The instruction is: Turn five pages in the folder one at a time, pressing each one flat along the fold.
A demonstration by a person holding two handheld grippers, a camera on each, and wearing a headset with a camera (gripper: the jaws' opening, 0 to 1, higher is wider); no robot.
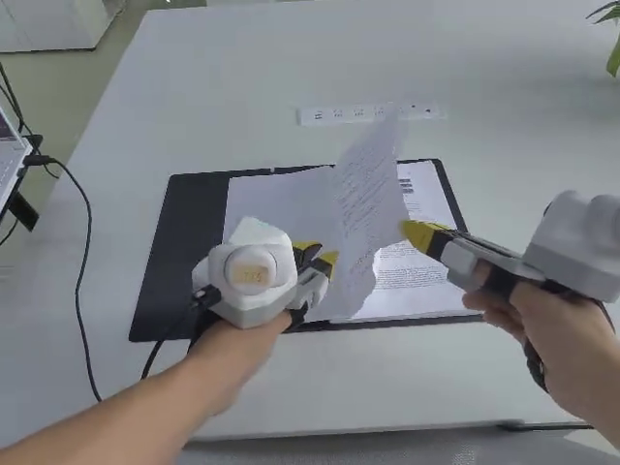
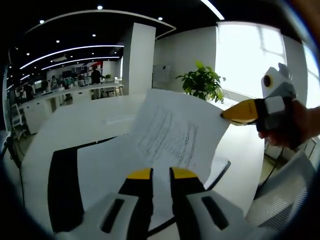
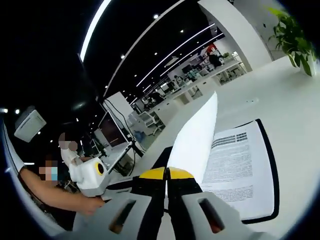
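The right gripper (image 1: 418, 232) was clamped on the free edge of the page (image 1: 366, 208), which stood upright over the open folder (image 1: 184, 262). The left gripper (image 1: 318, 260) was narrowly parted at the lower edge, probably not clamping. Opposed pulls could tear or crease the sheet.
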